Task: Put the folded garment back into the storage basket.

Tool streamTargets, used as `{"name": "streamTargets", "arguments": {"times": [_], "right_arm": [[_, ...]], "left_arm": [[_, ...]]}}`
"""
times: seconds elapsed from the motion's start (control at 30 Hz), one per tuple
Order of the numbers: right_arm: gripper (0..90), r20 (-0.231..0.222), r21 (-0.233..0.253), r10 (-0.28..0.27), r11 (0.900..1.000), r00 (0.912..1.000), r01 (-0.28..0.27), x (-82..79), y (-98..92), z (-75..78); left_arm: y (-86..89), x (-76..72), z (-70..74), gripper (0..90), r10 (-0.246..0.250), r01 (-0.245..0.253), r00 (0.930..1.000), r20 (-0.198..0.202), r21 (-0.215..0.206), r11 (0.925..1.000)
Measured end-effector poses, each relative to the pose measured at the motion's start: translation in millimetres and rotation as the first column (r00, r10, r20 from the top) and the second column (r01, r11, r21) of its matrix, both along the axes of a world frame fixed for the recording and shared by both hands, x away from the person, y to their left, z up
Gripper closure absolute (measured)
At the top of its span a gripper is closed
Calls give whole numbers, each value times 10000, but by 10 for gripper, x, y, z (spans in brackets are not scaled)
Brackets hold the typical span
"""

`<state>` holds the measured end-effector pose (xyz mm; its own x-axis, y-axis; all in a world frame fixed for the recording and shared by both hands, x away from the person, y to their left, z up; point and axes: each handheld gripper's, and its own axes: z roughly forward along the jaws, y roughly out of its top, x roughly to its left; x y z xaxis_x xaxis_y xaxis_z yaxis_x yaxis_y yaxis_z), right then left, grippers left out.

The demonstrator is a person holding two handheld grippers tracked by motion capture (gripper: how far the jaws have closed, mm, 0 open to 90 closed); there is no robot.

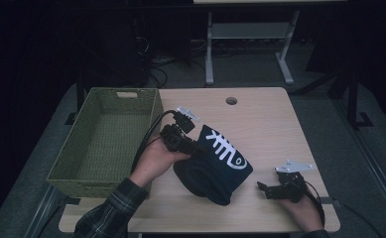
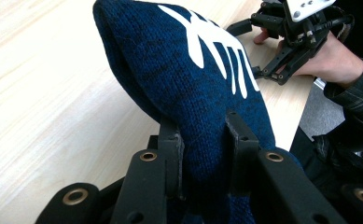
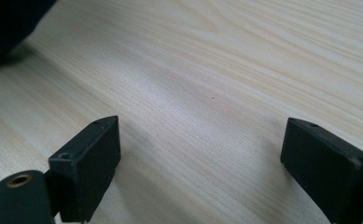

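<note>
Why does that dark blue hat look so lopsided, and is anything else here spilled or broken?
The dark blue knitted hat with a white fish-skeleton design is lopsided because the left claw pinches a fold of it and holds it tilted over the pale wooden table. Nothing looks spilled or damaged. The green woven basket sits square, and the right claw is open.

The beanie (image 2: 188,88) is dark blue knitted cloth, rough, with a flat white fish-bone print. The tabletop (image 3: 226,70) is pale wood grain, smooth and faintly sheened. The basket (image 1: 106,139) at the frame's left is coarse olive weave. Both tongs' jaws are matt black plastic.
</note>
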<state>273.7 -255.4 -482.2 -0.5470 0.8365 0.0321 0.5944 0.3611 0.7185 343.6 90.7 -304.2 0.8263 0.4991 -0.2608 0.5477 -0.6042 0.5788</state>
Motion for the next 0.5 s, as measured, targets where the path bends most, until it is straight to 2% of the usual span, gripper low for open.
{"name": "streamTargets", "arguments": {"times": [0.33,0.5], "right_arm": [[119,5,2,-28,10000,10000,28,0,-1,1],[120,-2,3,-50,10000,10000,50,0,-1,1]], "left_arm": [[117,45,252,723,76,-74,9999,146,-123,9999],[199,52,374,723,267,-260,9992,299,-232,9994]]}}
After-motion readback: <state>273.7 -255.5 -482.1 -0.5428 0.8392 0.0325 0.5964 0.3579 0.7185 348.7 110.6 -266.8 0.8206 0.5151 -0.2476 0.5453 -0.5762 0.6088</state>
